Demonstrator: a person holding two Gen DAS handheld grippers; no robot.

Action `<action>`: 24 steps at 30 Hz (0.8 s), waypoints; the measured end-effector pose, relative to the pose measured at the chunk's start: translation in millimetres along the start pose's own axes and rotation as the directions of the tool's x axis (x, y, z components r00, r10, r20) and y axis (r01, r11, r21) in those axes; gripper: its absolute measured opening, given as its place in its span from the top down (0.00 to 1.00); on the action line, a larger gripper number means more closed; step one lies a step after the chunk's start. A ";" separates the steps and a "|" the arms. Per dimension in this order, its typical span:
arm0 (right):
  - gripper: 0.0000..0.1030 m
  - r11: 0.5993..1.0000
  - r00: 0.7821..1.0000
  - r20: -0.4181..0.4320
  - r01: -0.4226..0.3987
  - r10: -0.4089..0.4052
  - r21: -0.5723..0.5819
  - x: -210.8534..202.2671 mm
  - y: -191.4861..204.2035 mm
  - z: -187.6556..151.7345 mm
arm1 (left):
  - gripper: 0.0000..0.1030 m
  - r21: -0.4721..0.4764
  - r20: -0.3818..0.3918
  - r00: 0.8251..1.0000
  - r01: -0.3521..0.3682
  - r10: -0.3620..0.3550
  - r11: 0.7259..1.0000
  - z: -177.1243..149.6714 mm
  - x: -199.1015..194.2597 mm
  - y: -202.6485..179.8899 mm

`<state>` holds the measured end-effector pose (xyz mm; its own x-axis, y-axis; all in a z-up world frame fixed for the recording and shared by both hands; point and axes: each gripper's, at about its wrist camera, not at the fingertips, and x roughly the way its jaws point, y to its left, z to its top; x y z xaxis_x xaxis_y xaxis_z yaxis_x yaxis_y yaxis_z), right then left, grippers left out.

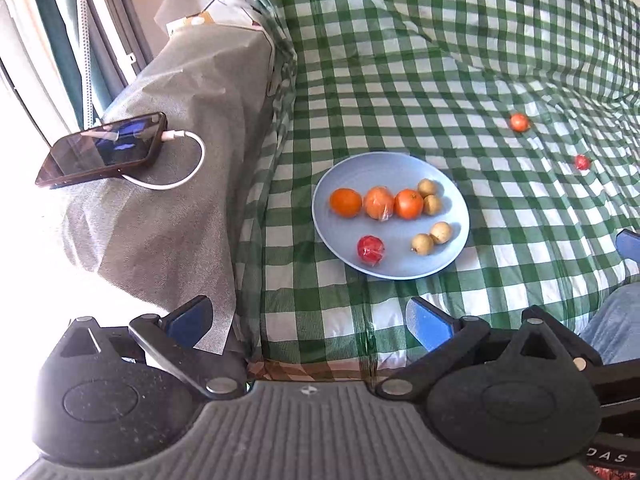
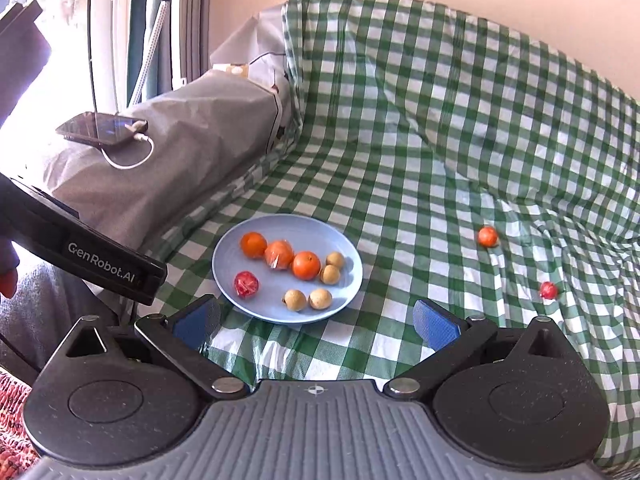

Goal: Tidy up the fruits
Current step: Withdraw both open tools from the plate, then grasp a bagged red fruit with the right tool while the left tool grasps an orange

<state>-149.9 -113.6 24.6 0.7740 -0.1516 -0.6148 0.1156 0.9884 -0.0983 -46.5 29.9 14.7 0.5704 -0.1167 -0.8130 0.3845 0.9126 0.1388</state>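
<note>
A light blue plate point(image 1: 324, 216) point(image 2: 224, 276) lies on a green checked cloth. On it are three oranges point(image 1: 345, 202) point(image 2: 253, 245), a red wrapped fruit point(image 1: 370, 250) point(image 2: 245, 283) and several small tan fruits point(image 1: 423, 244) point(image 2: 295, 299). A loose orange fruit point(image 1: 519, 122) point(image 2: 487, 236) and a loose red fruit point(image 1: 583, 162) point(image 2: 548, 290) lie on the cloth to the right. My left gripper point(image 1: 310, 322) is open and empty, in front of the plate. My right gripper point(image 2: 316, 324) is open and empty, just in front of the plate's right side.
A grey covered armrest point(image 1: 188, 120) point(image 2: 192, 140) stands left of the plate, with a phone point(image 1: 102, 150) point(image 2: 100, 128) on a white cable on top. The left gripper's body point(image 2: 92, 264) shows at the left of the right wrist view. The checked cloth point(image 1: 440, 60) rises up behind.
</note>
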 end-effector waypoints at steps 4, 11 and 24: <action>0.01 1.000 1.000 0.010 0.007 -0.007 0.010 -6.6 0.2 -0.7 | 0.00 -0.002 0.011 1.000 -0.003 0.003 1.000 -2.4 -7.4 -0.2; 0.01 1.000 1.000 0.026 0.011 -0.012 0.020 -11.1 -0.9 -0.7 | 0.00 0.010 0.026 1.000 -0.005 0.005 1.000 -2.1 -12.4 -4.4; 0.01 0.994 1.000 0.006 0.020 -0.021 0.108 -1.1 -13.9 -3.5 | 0.00 0.037 -0.001 1.000 -0.008 0.008 0.999 7.7 -4.0 -12.2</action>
<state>-154.6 -127.2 23.9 0.7749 -0.1721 -0.6082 0.1974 0.9800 -0.0258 -47.8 16.3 20.6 0.5726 -0.1086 -0.8126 0.4064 0.8984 0.1663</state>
